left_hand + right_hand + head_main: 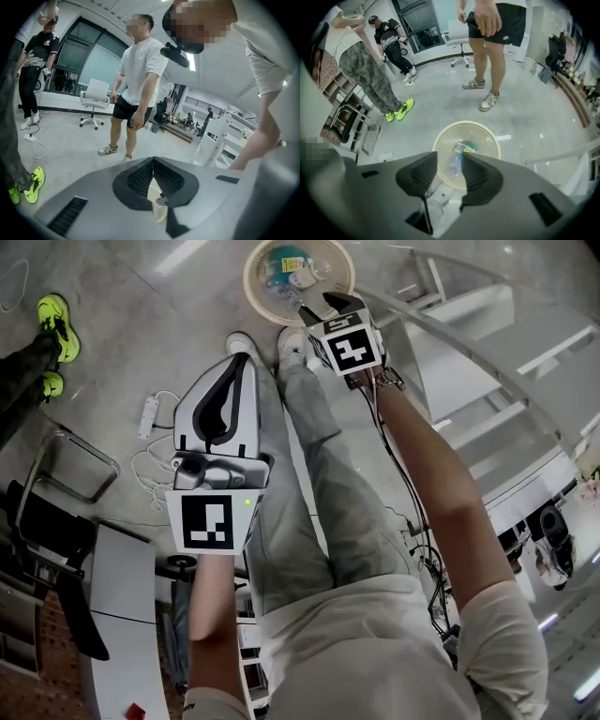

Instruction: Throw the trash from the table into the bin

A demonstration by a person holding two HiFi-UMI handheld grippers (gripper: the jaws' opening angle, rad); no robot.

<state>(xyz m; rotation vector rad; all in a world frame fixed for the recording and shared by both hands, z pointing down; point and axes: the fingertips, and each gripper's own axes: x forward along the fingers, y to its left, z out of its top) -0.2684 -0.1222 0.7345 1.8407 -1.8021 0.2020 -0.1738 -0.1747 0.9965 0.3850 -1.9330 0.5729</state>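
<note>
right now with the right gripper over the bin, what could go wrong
The bin stands close to the person's shoes; a step forward could tip it and spill the trash inside.
A power strip and cable lie on the floor beside the left leg, a likely trip hazard when turning back.
The right gripper hangs open over the bin and could bump its rim.

Two grippers [240, 364] [315, 311], one bin [255, 289], one bottle [454, 161], one white chair [95, 93], one power strip [148, 415], two neon-yellow shoes [54, 315] [50, 385]
</note>
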